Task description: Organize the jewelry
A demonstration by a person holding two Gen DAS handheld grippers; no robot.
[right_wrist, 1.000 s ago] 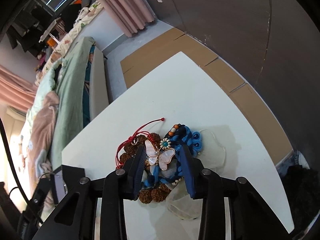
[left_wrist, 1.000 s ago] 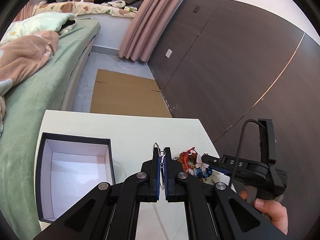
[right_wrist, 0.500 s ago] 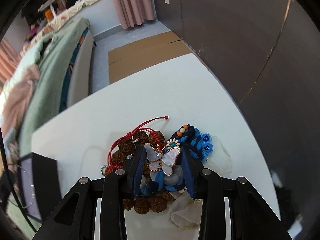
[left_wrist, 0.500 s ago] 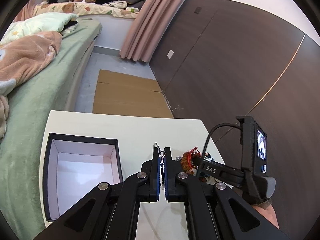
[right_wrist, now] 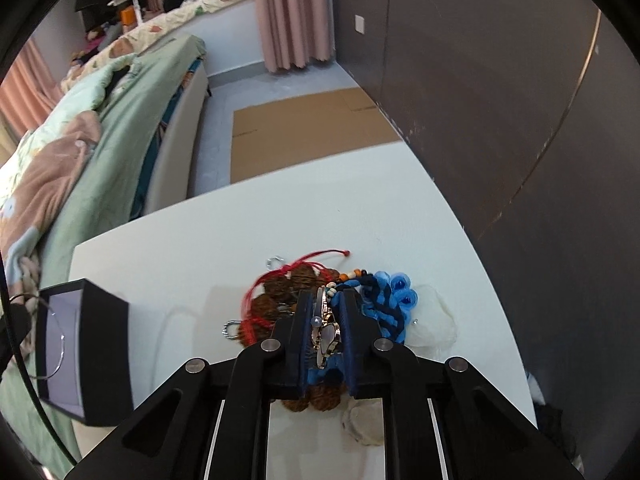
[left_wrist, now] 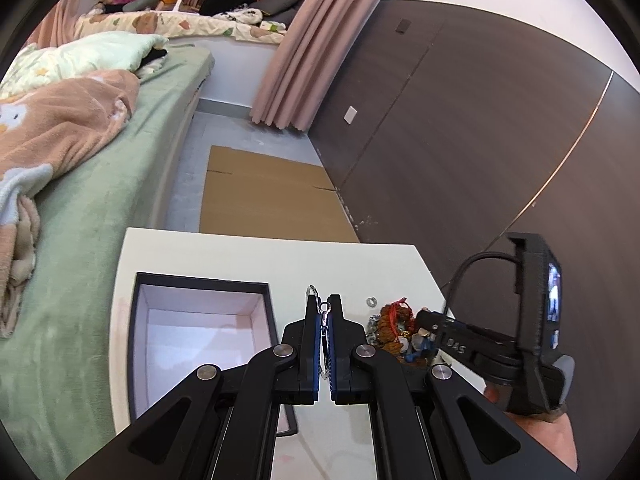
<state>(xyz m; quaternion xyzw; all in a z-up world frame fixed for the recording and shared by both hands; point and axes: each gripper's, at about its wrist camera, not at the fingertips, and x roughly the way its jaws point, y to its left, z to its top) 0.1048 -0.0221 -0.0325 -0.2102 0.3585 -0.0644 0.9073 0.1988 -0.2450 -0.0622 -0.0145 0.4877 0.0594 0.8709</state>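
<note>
A pile of jewelry (right_wrist: 332,296) lies on the white table (right_wrist: 200,256): brown bead bracelets, a red cord, a blue knotted cord. My right gripper (right_wrist: 327,300) is shut on a butterfly pendant (right_wrist: 326,334) within the pile. My left gripper (left_wrist: 324,306) is shut on a thin silver chain with a clasp (left_wrist: 325,312), held above the table just right of the open black box (left_wrist: 200,344). The box is white inside. The pile also shows in the left wrist view (left_wrist: 396,326), with the right gripper (left_wrist: 424,318) on it.
A small silver ring (left_wrist: 371,301) lies loose on the table near the pile. A pale translucent pouch (right_wrist: 432,320) sits right of the pile. A bed (left_wrist: 80,200) runs along the left; a dark wall panel (left_wrist: 480,120) stands right; cardboard (left_wrist: 264,200) lies on the floor.
My right gripper's jaws have closed from wide apart onto the butterfly pendant. My left gripper has shifted a little, so the box sits nearer its fingers.
</note>
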